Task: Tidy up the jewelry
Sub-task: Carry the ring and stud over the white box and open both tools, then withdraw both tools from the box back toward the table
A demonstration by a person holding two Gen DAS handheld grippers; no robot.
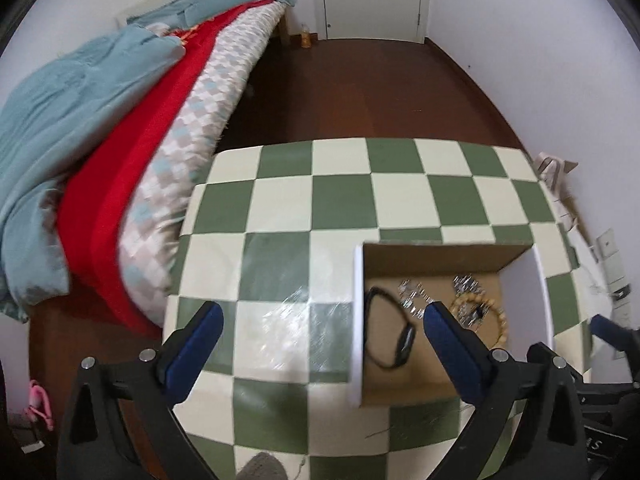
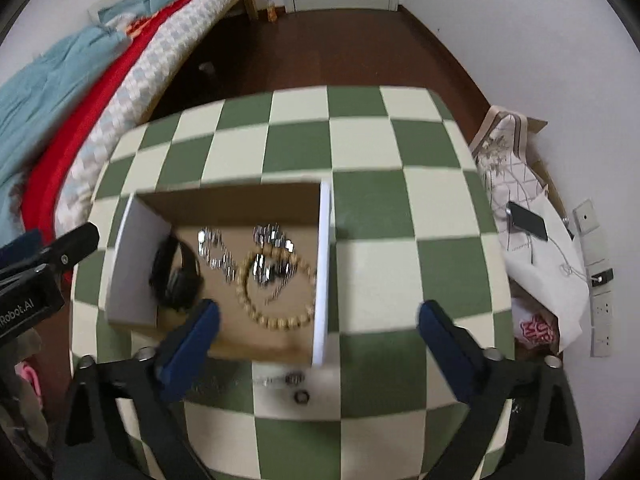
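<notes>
An open cardboard box [image 2: 326, 256] with white side walls sits on the green-and-cream checkered table [image 2: 368, 148]. Inside it lie a black band [image 2: 178, 280], a wooden bead bracelet [image 2: 280, 320] and silver chain pieces [image 2: 272, 240]. The box [image 1: 356, 320] shows the same black band [image 1: 394, 336], beads [image 1: 498, 312] and silver pieces [image 1: 412, 298] in the left wrist view. A small dark ring [image 2: 301, 397] and a silver piece [image 2: 286, 379] lie on the table in front of the box. My right gripper [image 2: 318, 324] is open above the box's near right corner. My left gripper [image 1: 322, 316] is open, straddling the box's left wall, holding nothing.
A bed [image 1: 120, 140] with teal, red and checked bedding runs along the left. At the right of the table stands a bag with a phone [image 2: 528, 222] and white paper on it. Wall sockets [image 2: 602, 312] are at the far right. Dark wood floor [image 1: 360, 88] lies beyond the table.
</notes>
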